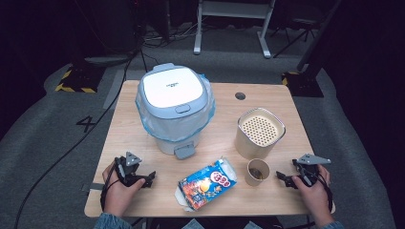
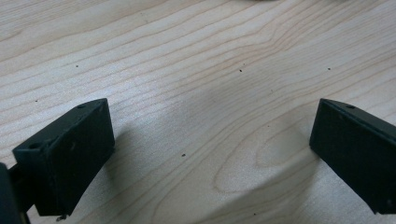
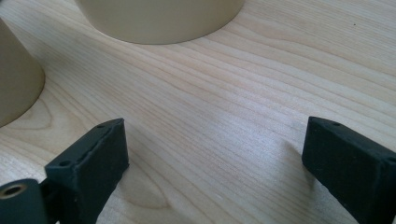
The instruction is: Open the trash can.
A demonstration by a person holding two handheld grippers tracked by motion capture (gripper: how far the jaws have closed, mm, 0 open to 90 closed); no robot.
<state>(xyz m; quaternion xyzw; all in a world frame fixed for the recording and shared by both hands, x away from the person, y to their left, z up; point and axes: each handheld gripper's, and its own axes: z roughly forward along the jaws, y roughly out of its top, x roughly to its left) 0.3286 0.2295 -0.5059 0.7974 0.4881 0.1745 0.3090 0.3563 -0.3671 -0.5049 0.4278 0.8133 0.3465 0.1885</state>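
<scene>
resting low on the table [image 1: 143, 200], left gripper [image 1: 149, 180] and right gripper [image 1: 282, 178], jaws spread, empty

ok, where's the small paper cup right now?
High view: the small paper cup stands near the table's front edge, right of centre, just in front of the tall beige canister, between the snack bag and the right gripper.

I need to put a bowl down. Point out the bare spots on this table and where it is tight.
Bare wood lies at the table's left edge beside the bin, between the bin and the canister, and along the far right edge past the canister. It is tight at the near middle: snack bag, paper cup and canister sit close together.
</scene>
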